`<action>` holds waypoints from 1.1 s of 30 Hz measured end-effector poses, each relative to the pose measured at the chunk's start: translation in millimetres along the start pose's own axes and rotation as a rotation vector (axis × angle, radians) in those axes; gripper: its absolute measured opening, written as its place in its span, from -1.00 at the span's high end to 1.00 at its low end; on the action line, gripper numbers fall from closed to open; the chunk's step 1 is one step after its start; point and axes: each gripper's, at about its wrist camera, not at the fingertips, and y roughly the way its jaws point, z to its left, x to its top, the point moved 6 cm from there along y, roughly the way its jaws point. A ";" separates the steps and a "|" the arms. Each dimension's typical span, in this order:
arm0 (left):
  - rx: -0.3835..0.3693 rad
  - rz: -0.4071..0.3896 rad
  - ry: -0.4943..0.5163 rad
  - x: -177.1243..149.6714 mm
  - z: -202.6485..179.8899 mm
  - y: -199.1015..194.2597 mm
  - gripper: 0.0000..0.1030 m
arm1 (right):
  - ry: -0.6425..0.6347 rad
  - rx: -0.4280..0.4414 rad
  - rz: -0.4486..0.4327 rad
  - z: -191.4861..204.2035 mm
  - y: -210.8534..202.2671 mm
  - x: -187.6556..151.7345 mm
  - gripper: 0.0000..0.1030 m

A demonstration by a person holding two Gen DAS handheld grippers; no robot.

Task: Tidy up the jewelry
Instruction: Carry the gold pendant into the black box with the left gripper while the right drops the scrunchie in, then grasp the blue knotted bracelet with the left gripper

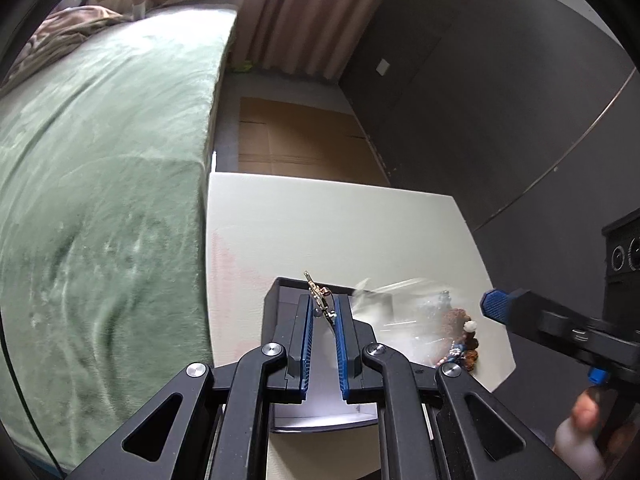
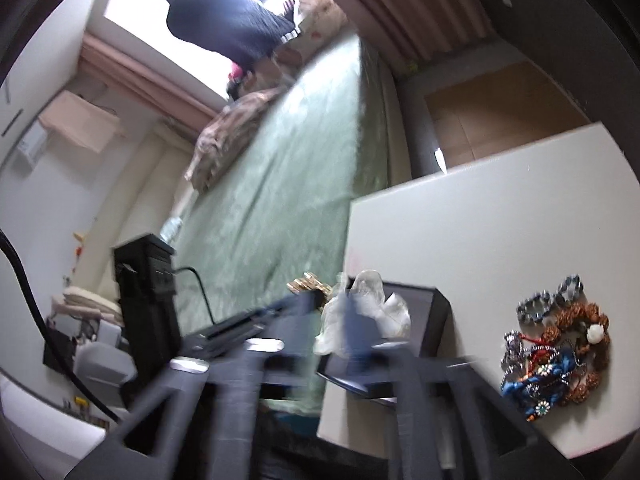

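Left wrist view: we see the left hand-held gripper (image 1: 324, 312) clenched on a small gold-coloured jewelry piece (image 1: 319, 293), held above the open black box (image 1: 276, 304) on the white counter (image 1: 320, 220), in our judgement so that it can go straight in. A clear plastic bag (image 1: 384, 300), blurred, lies at the box's far right edge. The rest of the jewelry, a tangled pile of beaded bracelets (image 2: 560, 336), waits on the counter to the right of the box, near it but apart. The right hand-held gripper (image 1: 494, 305) reaches in from the right with only one blue-padded finger showing here; in its own view its fingers (image 2: 360, 332) are smeared by motion before the bag, and we judge them released, with nothing clearly gripped. Whether the pads touch the bag we cannot tell. The box's inside is mostly hidden behind the left gripper, and a green-covered bed (image 1: 100, 200) borders the counter
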 end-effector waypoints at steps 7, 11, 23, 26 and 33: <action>0.003 0.054 0.044 -6.9 -12.7 15.9 0.79 | 0.062 -0.068 -0.050 -45.7 -28.7 -11.7 -0.42; 0.031 0.109 0.051 -11.5 -17.2 32.4 0.79 | 0.101 -0.140 -0.076 -69.8 -57.7 -11.9 -0.44; 0.039 0.145 0.045 -16.9 -37.8 47.3 -0.52 | 0.152 -0.297 -0.019 -133.5 -97.2 -30.1 -0.46; 0.044 0.138 0.074 -17.8 -49.9 47.5 -0.52 | 0.172 -0.306 -0.050 -144.7 -112.0 -30.6 -0.46; 0.004 0.161 0.178 -31.3 -90.8 58.9 -0.52 | 0.205 -0.305 -0.062 -165.5 -130.1 -36.7 -0.46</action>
